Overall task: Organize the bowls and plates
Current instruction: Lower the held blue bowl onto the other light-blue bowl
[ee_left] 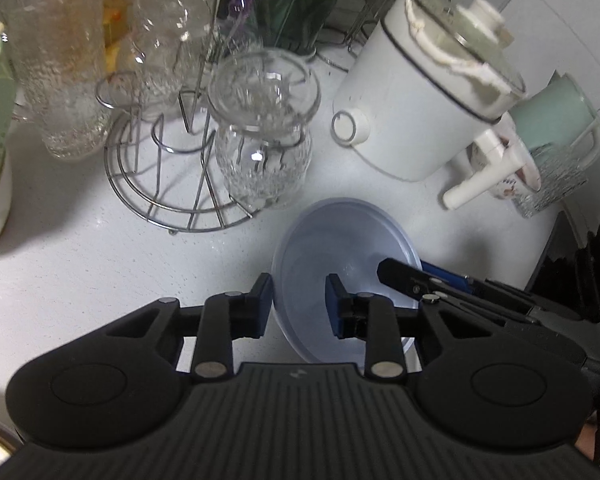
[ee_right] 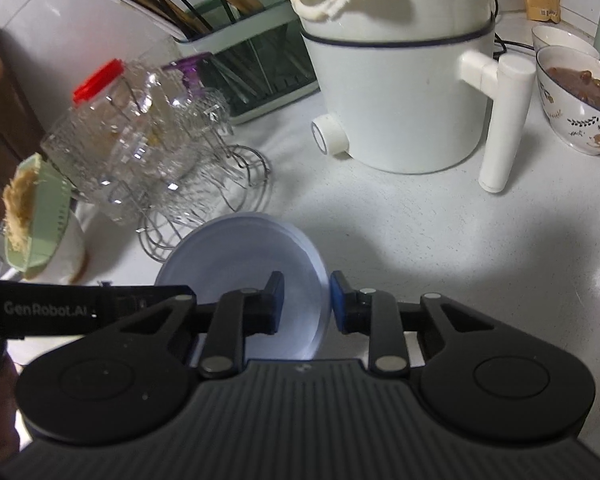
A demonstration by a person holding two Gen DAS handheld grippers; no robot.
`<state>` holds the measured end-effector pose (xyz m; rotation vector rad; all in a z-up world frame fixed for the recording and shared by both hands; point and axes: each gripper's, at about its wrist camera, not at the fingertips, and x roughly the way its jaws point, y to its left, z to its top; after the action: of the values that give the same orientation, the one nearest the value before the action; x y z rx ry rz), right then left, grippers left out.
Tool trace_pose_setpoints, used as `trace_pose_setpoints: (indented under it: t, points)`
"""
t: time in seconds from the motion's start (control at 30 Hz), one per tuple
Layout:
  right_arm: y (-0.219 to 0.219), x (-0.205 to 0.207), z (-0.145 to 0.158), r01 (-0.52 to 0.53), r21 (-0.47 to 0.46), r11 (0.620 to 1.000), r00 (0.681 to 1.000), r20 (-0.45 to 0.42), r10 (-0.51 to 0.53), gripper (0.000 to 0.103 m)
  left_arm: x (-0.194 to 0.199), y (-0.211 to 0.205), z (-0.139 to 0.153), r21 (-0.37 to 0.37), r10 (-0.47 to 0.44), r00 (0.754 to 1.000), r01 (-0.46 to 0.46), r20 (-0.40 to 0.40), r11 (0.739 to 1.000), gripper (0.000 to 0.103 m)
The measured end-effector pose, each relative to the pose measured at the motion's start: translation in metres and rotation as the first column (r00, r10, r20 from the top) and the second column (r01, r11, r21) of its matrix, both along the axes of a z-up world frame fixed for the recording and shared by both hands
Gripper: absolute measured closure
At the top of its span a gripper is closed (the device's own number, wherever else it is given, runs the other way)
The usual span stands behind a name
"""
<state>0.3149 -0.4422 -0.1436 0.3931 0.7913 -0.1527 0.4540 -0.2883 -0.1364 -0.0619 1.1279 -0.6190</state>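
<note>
Your left gripper (ee_left: 298,304) is pinched onto the left rim of the pale blue bowl (ee_left: 340,240), one pad inside and one outside, while your right gripper (ee_right: 306,304) clamps the opposite rim the same way. The bowl sits on the white worktop (ee_left: 100,264) towards its near edge, just in front of the wire glass rack (ee_left: 172,184) and the white electric pot (ee_right: 396,92).

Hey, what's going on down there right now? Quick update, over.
Left gripper and right gripper each clamped on opposite rim walls of the pale blue bowl. Bowl on white counter. Wire glass rack close behind.
</note>
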Motion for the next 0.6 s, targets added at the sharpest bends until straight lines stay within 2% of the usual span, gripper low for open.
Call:
trace_pose_setpoints:
  t: [0.2,0.43,0.6]
  points:
    - [0.008,-0.013,0.025,0.000,-0.008,1.000,1.000,0.021,0.001,0.075,-0.011,0.010,0.025,-0.025,0.016,1.000,-0.016,0.012,1.000,0.070]
    - [0.012,-0.033,0.046,-0.016,0.051,0.999,0.998,0.056,0.013,0.075,-0.029,0.035,0.051,-0.094,0.074,0.997,-0.075,-0.011,0.993,0.070]
    - [0.019,-0.047,0.062,-0.042,0.075,0.996,0.997,0.074,0.036,0.075,-0.046,0.049,0.066,-0.117,0.098,0.995,-0.099,-0.010,0.988,0.070]
